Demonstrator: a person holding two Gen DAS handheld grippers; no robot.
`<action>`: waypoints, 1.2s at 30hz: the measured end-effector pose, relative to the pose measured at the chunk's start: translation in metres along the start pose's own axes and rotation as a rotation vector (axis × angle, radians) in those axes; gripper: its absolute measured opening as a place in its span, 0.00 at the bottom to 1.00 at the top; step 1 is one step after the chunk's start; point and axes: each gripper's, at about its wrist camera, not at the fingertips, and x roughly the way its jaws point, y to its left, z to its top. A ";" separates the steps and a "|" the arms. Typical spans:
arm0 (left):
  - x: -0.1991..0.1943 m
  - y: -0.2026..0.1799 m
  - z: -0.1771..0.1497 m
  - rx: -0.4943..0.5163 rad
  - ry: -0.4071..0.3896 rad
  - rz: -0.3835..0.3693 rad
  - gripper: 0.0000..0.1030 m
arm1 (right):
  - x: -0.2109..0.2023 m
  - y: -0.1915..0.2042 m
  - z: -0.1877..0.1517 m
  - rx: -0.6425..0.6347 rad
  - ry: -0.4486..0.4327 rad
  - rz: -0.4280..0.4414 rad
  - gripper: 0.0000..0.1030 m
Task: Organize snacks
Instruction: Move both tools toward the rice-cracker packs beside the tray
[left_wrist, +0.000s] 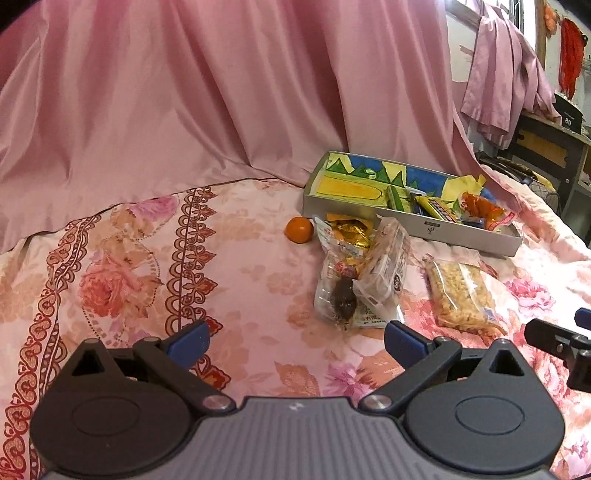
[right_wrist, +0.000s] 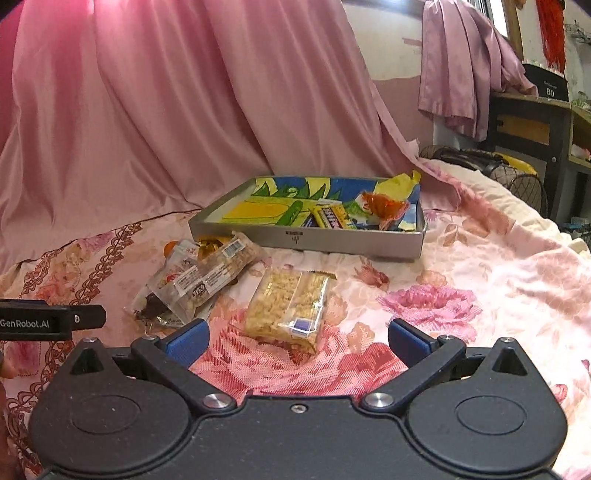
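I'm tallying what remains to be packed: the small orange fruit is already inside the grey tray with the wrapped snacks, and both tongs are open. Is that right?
Not quite. The small orange fruit lies on the bedspread outside the grey tray, by its near left corner, as the left wrist view shows. The rest holds: wrapped snacks sit in the tray, and the left tongs and right tongs are open.

Both views are fairly dim and warm, with a strong pink cast from the draped satin pink curtain (left_wrist: 192, 96), whose folds carry soft sheen and no hard glare. Daylight enters from the window at upper right (left_wrist: 517, 14), slightly blown out. Shadows beside the clear crinkled snack wrappers (right_wrist: 199, 284) are faint and diffuse. Fisheye bending curves the edges, dark vignette fills the top corners, and fine detail looks soft and noisy throughout.
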 end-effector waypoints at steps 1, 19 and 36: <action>0.001 -0.001 0.000 0.001 0.000 0.000 1.00 | 0.001 0.000 0.000 0.004 0.003 0.002 0.99; 0.020 -0.012 0.011 0.051 0.027 0.002 1.00 | 0.026 -0.007 0.003 0.034 0.042 0.024 0.99; 0.061 -0.044 0.056 0.198 0.026 -0.114 1.00 | 0.088 -0.009 0.009 -0.013 0.075 0.037 0.99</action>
